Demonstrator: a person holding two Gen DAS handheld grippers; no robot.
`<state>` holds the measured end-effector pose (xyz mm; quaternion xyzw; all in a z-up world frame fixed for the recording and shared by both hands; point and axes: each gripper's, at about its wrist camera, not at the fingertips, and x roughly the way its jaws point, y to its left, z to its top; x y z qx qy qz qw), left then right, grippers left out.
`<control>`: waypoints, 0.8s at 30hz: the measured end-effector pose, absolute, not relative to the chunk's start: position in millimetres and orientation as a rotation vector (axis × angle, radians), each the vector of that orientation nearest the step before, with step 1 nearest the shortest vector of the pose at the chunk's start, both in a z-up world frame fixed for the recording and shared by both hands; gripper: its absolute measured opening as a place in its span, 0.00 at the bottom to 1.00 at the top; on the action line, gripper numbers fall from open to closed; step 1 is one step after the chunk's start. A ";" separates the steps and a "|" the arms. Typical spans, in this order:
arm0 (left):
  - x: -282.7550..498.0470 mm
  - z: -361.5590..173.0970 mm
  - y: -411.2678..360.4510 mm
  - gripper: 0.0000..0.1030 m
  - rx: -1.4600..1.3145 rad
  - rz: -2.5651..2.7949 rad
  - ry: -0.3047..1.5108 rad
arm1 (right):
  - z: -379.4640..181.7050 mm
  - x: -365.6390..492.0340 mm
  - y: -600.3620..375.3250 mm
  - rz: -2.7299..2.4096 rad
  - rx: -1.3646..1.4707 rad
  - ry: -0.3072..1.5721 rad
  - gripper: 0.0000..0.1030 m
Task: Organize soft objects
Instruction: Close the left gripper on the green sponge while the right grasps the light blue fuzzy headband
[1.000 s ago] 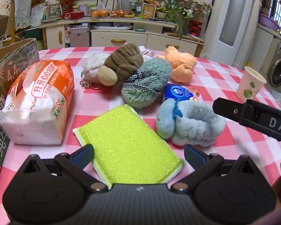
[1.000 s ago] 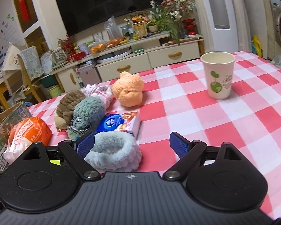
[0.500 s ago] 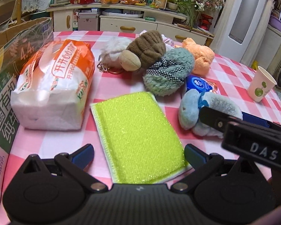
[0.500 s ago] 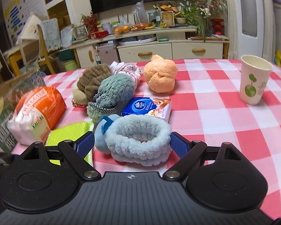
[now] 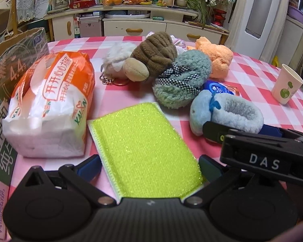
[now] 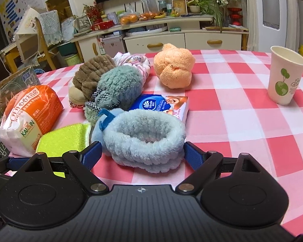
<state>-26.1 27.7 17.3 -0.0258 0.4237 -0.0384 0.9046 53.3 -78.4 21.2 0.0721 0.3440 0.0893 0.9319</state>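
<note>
1. Left gripper [image 5: 149,167]: jaws set wide, one blue pad on each side of the near end of the lime-green scrub pad [image 5: 145,151]; neither pad is seen pressing it.
2. Right gripper [image 6: 142,154]: jaws set wide, straddling the pale blue fluffy headband [image 6: 145,139], which lies flat on the counter [image 6: 242,121]. Whether the pads touch it cannot be told.
3. Landmark: the headband. The scrub pad lies just beside it on its left.
4. Directly behind the headband: a blue tissue packet [image 6: 161,104], touching it.
5. Behind-left of the headband: a teal plush headband with checked ribbon [image 6: 117,86], leaning against a brown plush item [image 6: 91,74].
6. Further behind the headband: an orange knotted towel [image 6: 172,68].
7. Far left of the headband: an orange-and-white tissue pack [image 5: 50,104].
8. Well apart to its right: an upright paper cup [image 6: 285,76].
</note>
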 end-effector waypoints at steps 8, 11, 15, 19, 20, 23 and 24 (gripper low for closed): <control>-25.2 21.9 30.6 0.81 -0.044 -0.108 0.874 | 19.2 65.2 -79.0 0.185 0.155 0.702 1.00; -25.4 23.4 32.9 0.79 -0.049 -0.120 0.877 | 19.8 67.0 -74.7 0.192 0.140 0.695 1.00; -25.4 24.4 34.9 0.77 -0.057 -0.128 0.881 | 20.8 68.3 -72.0 0.197 0.131 0.679 1.00; -26.0 25.1 35.6 0.75 -0.069 -0.132 0.882 | 24.7 66.4 -70.1 0.214 0.108 0.658 0.83; -26.1 25.1 36.0 0.74 -0.071 -0.133 0.882 | 25.0 66.1 -69.8 0.213 0.099 0.655 0.76; -26.5 25.5 36.9 0.72 -0.078 -0.137 0.880 | 25.9 65.1 -73.5 0.212 0.094 0.648 0.54; -26.9 25.5 37.4 0.72 -0.081 -0.139 0.880 | 25.5 64.1 -75.3 0.215 0.098 0.649 0.51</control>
